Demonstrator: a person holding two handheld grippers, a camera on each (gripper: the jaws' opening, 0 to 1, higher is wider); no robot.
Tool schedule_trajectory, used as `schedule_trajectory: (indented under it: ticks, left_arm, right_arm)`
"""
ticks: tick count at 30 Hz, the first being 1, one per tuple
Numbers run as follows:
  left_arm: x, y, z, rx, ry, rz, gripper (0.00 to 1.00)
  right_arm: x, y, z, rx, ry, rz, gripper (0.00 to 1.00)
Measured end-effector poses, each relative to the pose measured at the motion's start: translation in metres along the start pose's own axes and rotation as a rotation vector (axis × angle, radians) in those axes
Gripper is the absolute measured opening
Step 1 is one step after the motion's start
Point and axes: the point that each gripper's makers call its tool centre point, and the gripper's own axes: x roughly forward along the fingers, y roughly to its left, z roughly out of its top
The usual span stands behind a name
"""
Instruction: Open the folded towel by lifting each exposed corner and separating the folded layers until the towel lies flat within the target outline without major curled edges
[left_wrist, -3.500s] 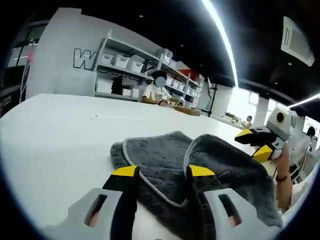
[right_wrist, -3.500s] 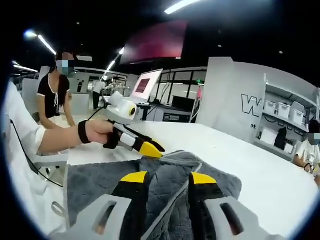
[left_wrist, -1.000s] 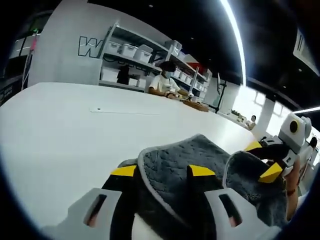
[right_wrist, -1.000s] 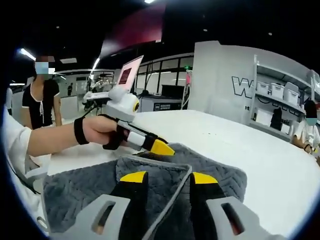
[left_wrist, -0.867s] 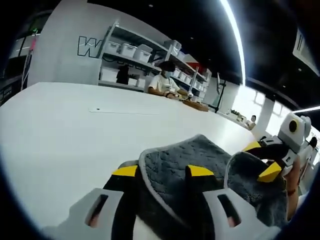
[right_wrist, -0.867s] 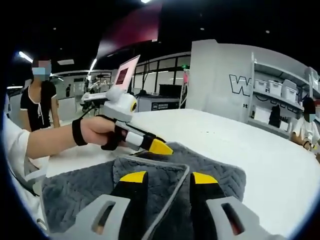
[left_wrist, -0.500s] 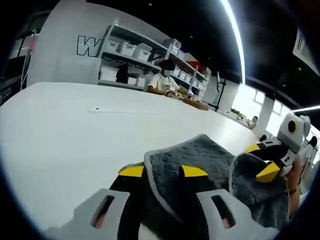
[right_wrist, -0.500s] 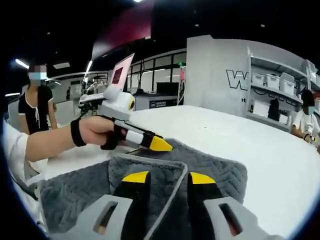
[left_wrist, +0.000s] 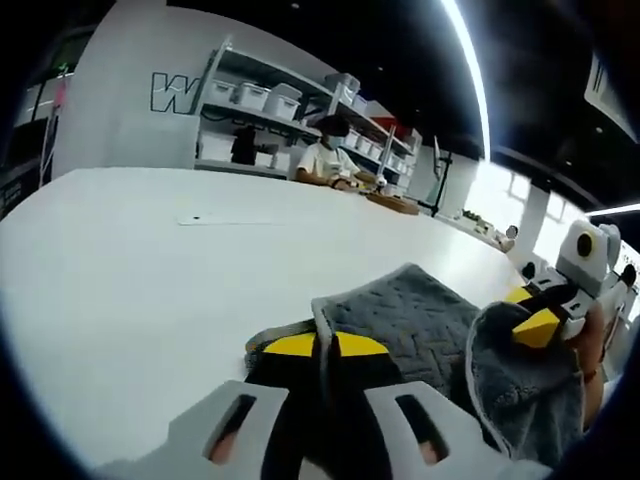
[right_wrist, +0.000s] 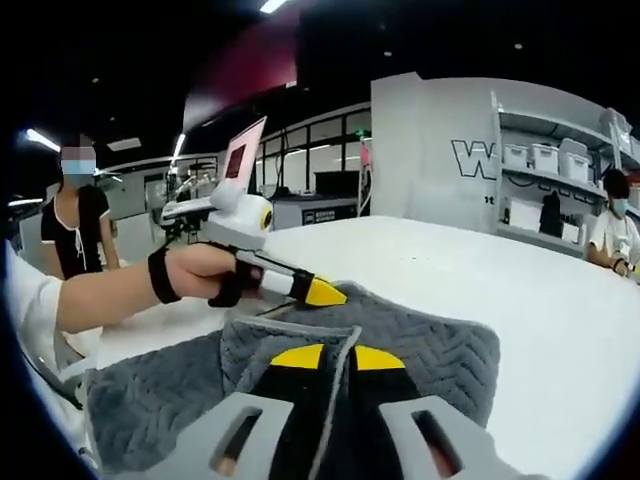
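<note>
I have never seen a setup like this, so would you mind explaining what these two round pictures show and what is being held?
There is no robot here: a person holds a hand-held two-jaw gripper with yellow tips in each hand, and a fisheye camera rides on each one, looking forward along its jaws.

In the left gripper view, the left gripper rises from the bottom, its jaws closed on the pale-trimmed edge of a grey quilted towel. The right gripper comes in from the right, also pinching the cloth.

In the right gripper view the roles swap: the right gripper rises from below, shut on a towel edge, and the left gripper enters from the left, held by a hand.

The towel, still partly folded, lies on a large white table.
</note>
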Motion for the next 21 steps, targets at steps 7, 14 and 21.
schedule_trajectory:
  ticks: [7, 14, 21]
  left_arm:
    - [0.001, -0.001, 0.003, -0.043, -0.011, 0.001, 0.01]
    - [0.001, -0.001, 0.006, -0.07, -0.027, -0.001, 0.01]
    - [0.0, 0.0, 0.007, -0.137, -0.035, -0.007, 0.01]
  right_arm:
    - [-0.005, 0.005, 0.005, 0.013, -0.027, 0.01, 0.0]
    - [-0.008, 0.01, 0.01, -0.006, -0.046, 0.024, 0.0]
    - [-0.011, 0.019, 0.014, -0.018, -0.074, 0.066, 0.0]
